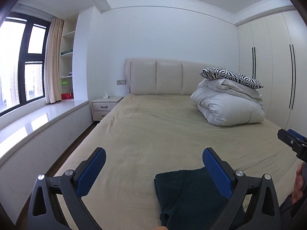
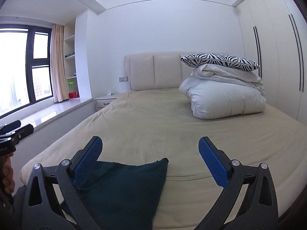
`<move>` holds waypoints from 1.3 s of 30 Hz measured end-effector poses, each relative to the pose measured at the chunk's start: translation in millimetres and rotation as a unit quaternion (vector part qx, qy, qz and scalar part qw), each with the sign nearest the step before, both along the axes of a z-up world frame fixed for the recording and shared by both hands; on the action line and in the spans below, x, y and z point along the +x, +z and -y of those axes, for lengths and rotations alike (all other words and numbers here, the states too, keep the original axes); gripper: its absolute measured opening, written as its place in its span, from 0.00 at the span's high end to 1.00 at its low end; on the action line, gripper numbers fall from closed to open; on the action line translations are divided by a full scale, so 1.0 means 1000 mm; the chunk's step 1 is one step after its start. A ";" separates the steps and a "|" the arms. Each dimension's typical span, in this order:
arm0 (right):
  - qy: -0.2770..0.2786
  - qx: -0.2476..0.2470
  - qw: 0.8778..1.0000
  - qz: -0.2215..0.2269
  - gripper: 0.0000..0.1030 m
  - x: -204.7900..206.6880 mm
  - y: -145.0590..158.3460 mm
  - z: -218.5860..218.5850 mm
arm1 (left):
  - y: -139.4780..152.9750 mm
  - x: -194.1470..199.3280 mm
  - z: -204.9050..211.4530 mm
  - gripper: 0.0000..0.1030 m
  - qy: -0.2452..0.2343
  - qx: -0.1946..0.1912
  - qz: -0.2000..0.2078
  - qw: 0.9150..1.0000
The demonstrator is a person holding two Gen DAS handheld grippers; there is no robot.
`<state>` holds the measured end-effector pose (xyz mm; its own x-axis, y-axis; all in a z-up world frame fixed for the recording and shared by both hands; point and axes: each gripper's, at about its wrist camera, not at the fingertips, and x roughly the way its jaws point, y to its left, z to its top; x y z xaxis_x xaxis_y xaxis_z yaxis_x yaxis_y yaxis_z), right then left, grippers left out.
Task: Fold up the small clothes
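Note:
A dark teal folded garment lies flat on the beige bed sheet near the foot of the bed; it also shows in the right wrist view. My left gripper is open and empty, above the sheet, with the garment under its right finger. My right gripper is open and empty, with the garment under its left finger. The right gripper shows at the right edge of the left wrist view. The left gripper shows at the left edge of the right wrist view.
A folded white duvet with a zebra-print pillow on top sits at the bed's far right. A padded headboard, a nightstand, a window ledge and a wardrobe surround the bed.

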<state>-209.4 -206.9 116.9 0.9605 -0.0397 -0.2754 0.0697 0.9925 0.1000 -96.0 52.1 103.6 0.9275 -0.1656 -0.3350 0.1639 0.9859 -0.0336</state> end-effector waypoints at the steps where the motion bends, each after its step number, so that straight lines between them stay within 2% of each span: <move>1: -0.001 0.008 1.000 -0.003 0.00 -0.002 0.003 0.000 | -0.005 0.005 0.000 0.00 0.001 -0.005 -0.018 1.000; 3: -0.008 0.017 0.999 -0.035 0.00 -0.001 0.007 -0.001 | -0.017 0.012 0.003 0.00 0.000 -0.015 -0.055 0.998; 7: -0.004 0.018 0.998 -0.052 0.00 -0.008 0.002 -0.005 | -0.027 0.011 0.009 0.00 -0.018 -0.020 -0.071 0.997; 10: -0.019 0.008 0.995 -0.100 0.00 0.000 -0.011 -0.008 | -0.041 0.013 0.014 0.00 -0.012 -0.003 -0.092 0.996; 13: -0.022 0.027 0.990 -0.138 0.00 0.009 -0.030 -0.005 | -0.054 0.015 0.018 0.00 0.016 0.040 -0.100 0.994; 14: -0.022 0.033 0.988 -0.149 0.00 0.015 -0.041 -0.003 | -0.060 0.018 0.021 0.00 0.029 0.061 -0.108 0.992; 17: -0.030 0.041 0.982 -0.181 0.00 0.024 -0.061 -0.002 | -0.077 0.026 0.020 0.00 0.039 0.079 -0.139 0.986; 21: -0.043 0.041 0.974 -0.220 0.00 0.036 -0.082 -0.002 | -0.100 0.036 0.019 0.00 0.047 0.078 -0.191 0.977; 24: -0.047 0.028 0.969 -0.241 0.00 0.043 -0.092 -0.006 | -0.111 0.038 0.021 0.00 0.037 0.075 -0.213 0.974; 32: -0.048 0.034 0.956 -0.288 0.00 0.059 -0.123 -0.010 | -0.124 0.040 0.025 0.00 0.021 0.061 -0.246 0.967; 39: -0.047 0.026 0.950 -0.307 0.00 0.062 -0.143 -0.016 | -0.131 0.041 0.022 0.00 0.022 0.060 -0.262 0.963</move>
